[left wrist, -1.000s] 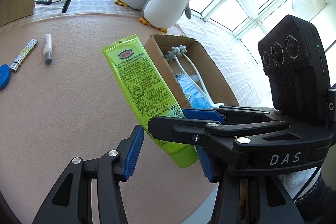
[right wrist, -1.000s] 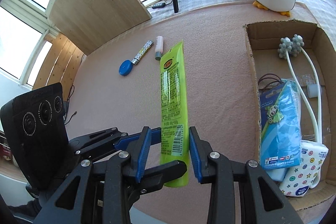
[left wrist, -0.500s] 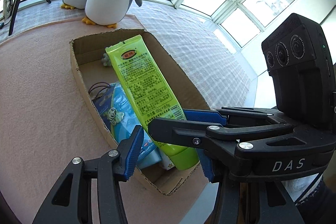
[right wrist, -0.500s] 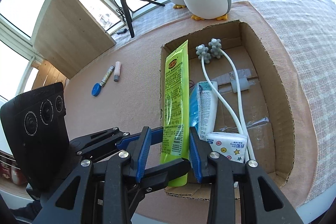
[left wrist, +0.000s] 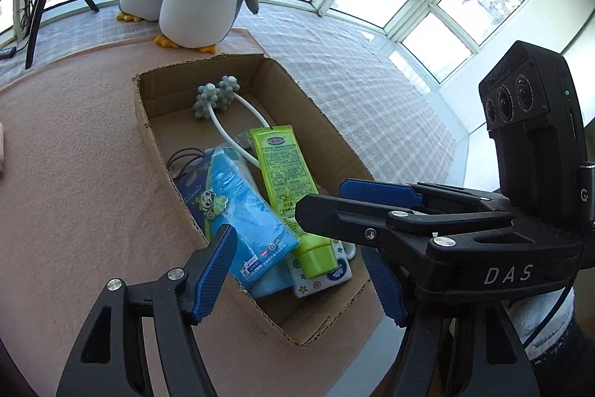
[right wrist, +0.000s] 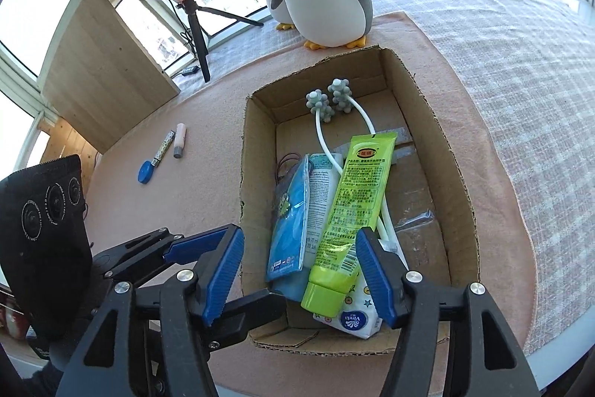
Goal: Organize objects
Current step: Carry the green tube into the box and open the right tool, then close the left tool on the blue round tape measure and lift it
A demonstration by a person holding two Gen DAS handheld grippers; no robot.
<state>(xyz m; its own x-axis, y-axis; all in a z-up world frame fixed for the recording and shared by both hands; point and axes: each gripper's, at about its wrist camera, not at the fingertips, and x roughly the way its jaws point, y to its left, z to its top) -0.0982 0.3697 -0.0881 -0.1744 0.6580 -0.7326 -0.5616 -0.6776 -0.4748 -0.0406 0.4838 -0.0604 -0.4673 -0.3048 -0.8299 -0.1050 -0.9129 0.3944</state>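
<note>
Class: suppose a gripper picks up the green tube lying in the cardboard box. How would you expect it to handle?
The green tube looks soft-walled with a flat crimped tail, so it would probably flex when squeezed. Its glossy skin may slip. Its hard cap is probably the firmest place to grip.

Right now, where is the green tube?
In both wrist views the green tube lies inside the cardboard box, cap toward the grippers, beside the blue packet.
</note>
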